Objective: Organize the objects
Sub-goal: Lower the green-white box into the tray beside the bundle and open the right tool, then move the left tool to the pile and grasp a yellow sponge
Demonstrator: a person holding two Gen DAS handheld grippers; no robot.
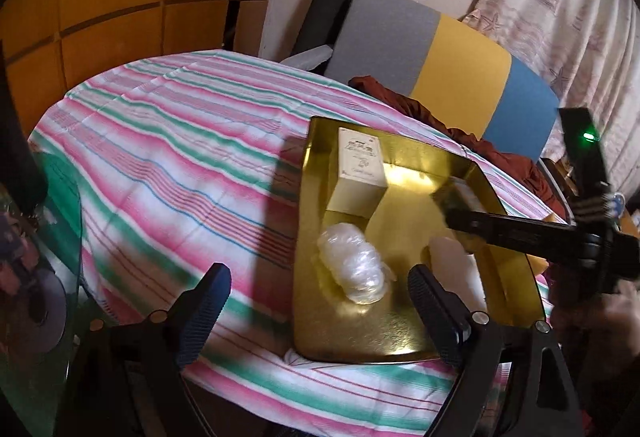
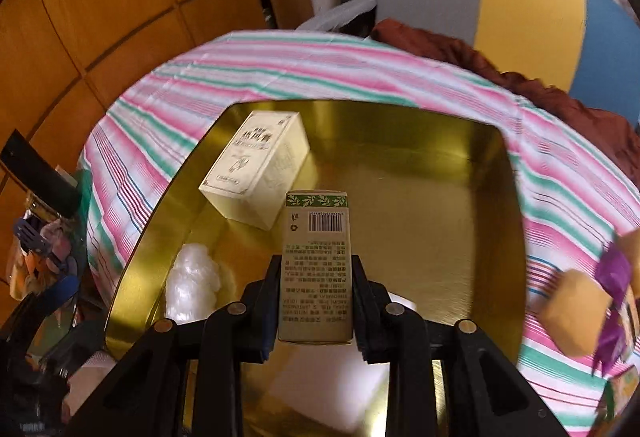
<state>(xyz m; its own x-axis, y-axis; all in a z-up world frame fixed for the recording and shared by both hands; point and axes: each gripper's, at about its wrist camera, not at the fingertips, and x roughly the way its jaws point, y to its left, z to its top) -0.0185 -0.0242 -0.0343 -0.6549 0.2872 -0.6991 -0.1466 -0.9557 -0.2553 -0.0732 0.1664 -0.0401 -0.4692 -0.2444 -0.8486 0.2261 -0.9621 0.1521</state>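
Green-trimmed box [image 2: 316, 265] is getting carried over the gold tray [image 2: 460, 237], pinched by its long sides in the right hand-held gripper [image 2: 316, 301], probably so it drops in flat. In the right wrist view, one cream box [image 2: 256, 173] is sitting at 11 o'clock and one plastic-wrapped bundle [image 2: 192, 281] at 8.

Left wrist view: the left hand-held gripper [image 1: 316, 313] is hanging wide open, grabbing nothing, over the striped worktop [image 1: 180, 157] at the tray's near-left corner, probably waiting its turn. Count: two boxes, one bundle.
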